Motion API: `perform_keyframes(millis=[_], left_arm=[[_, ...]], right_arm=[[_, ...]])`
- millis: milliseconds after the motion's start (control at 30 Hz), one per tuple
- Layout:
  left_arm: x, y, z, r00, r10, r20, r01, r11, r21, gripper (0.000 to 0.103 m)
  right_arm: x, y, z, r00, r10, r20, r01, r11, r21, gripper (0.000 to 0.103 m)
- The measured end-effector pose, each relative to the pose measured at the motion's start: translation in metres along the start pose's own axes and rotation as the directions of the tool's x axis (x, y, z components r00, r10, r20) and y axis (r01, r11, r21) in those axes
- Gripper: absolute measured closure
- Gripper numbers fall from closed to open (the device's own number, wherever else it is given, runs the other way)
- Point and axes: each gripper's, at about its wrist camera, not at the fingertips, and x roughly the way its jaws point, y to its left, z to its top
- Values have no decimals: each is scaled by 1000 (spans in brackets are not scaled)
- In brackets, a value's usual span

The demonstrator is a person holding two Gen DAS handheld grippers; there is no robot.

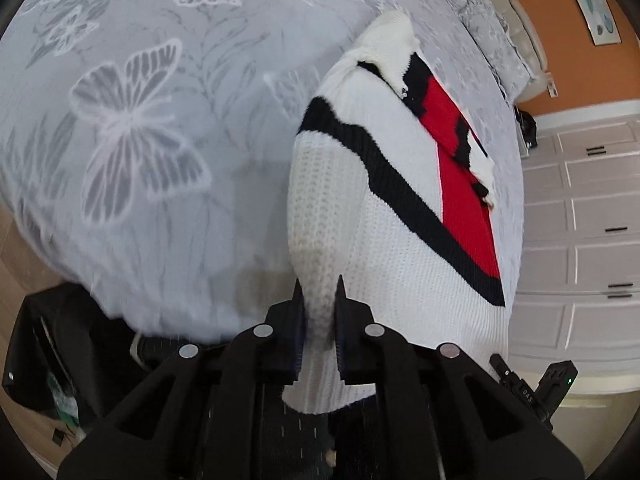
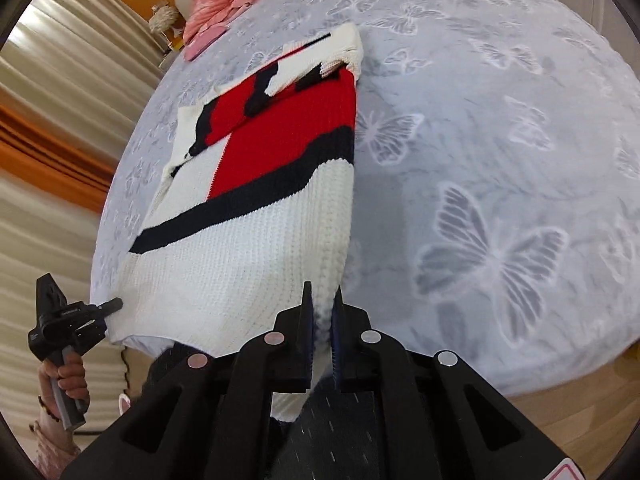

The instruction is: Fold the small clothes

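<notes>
A white knit sweater (image 1: 400, 216) with black stripes and a red panel lies on the grey butterfly bedspread (image 1: 140, 120), its sleeves folded across the chest. My left gripper (image 1: 319, 292) is shut on the sweater's near hem corner on one side. My right gripper (image 2: 322, 300) is shut on the other hem corner; the sweater (image 2: 248, 248) stretches away from it. The left gripper (image 2: 72, 320) also shows at the left of the right wrist view, held by a hand, and the right gripper's body (image 1: 532, 384) shows at the lower right of the left wrist view.
A pink garment (image 2: 220, 0) lies at the far end of the bed (image 2: 500, 120). White cabinets (image 1: 580, 220) stand on one side, beige curtains (image 2: 60, 100) on the other. A black bag (image 1: 60, 344) sits on the wood floor by the bed's near edge.
</notes>
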Motion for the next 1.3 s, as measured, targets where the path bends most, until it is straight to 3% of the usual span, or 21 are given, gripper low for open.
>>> perform_keyframes(millis=[300, 367, 467, 567, 633, 767, 867, 933, 967, 1067, 1167, 1233, 1300], left_arm=[[-39, 5, -93, 996, 62, -63, -55, 993, 109, 92], [-54, 10, -115, 995, 55, -85, -47, 994, 94, 92], [-74, 6, -120, 996, 32, -78, -28, 998, 54, 92], [-91, -16, -91, 1000, -20, -15, 21, 999, 37, 92], [-93, -42, -60, 997, -59, 46, 55, 995, 79, 91], [-68, -88, 12, 989, -40, 144, 20, 990, 137, 90], [-27, -112, 69, 979, 22, 204, -51, 989, 141, 88], [9, -123, 105, 973, 70, 218, -103, 984, 145, 83], [27, -125, 119, 968, 103, 227, -136, 982, 133, 76], [58, -115, 150, 940, 222, 261, -245, 968, 59, 73], [56, -106, 153, 944, 196, 266, -217, 975, 53, 59], [50, -105, 141, 943, 189, 274, -227, 967, 113, 49], [52, -107, 128, 934, 212, 288, -273, 942, 193, 41]], right_arm=[[-35, -7, -90, 996, -1, -94, 2, 1000, 12, 96], [-49, -5, -106, 995, 13, -100, -11, 1000, 19, 96], [-70, 0, -104, 997, 44, -66, -42, 999, 35, 96], [-83, 3, -60, 994, 107, 35, -108, 993, 39, 96], [-78, -3, -11, 981, 159, 114, -167, 984, 65, 96], [-37, -10, 87, 959, 210, 190, -233, 966, 109, 95], [14, -9, 150, 963, 172, 207, -199, 973, 116, 90], [53, -15, 182, 981, 85, 175, -113, 981, 155, 78], [65, -18, 191, 985, 52, 167, -82, 981, 175, 73], [78, -24, 203, 986, 7, 166, -40, 980, 197, 63], [67, -18, 190, 981, 6, 193, -30, 992, 120, 50], [68, -13, 178, 981, -23, 193, 13, 998, 55, 34], [80, -7, 167, 983, -80, 168, 85, 996, -23, 34]])
